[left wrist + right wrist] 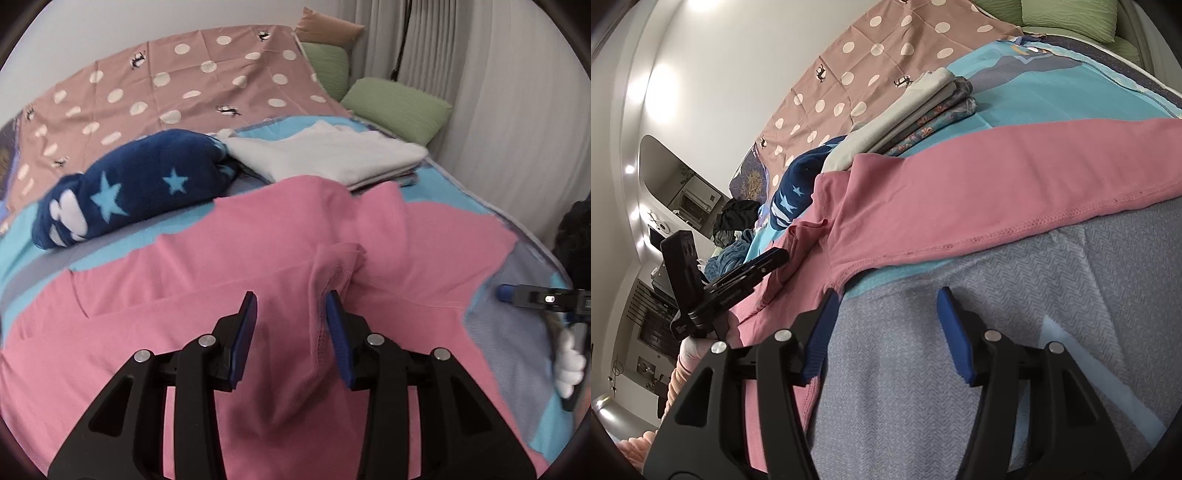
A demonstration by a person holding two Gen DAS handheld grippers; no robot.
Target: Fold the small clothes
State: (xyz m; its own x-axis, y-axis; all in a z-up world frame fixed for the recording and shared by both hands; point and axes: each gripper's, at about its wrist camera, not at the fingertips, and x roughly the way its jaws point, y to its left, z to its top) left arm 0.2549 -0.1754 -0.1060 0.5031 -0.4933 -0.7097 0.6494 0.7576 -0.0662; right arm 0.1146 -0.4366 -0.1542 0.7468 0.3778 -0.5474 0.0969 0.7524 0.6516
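Pink garment (221, 266) spread on the bed (1052, 92), in front of the folded stack (332, 155). Left tongs (291, 339) apart, a raised pink fold between the pads, apparently unpinched. Right tongs (886, 332) apart over grey blanket (997, 277) beside the garment's hem.

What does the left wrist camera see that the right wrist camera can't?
Only the left wrist view shows the grey curtain, a tan pillow and a raised fold of the pink garment standing between the open left tongs.

Only the right wrist view shows a dark clothes heap, the room behind it, and the patterned lower layers of the folded stack.

Both show the pink garment, the navy star blanket, the polka-dot cover, green pillows and the open, empty right tongs.
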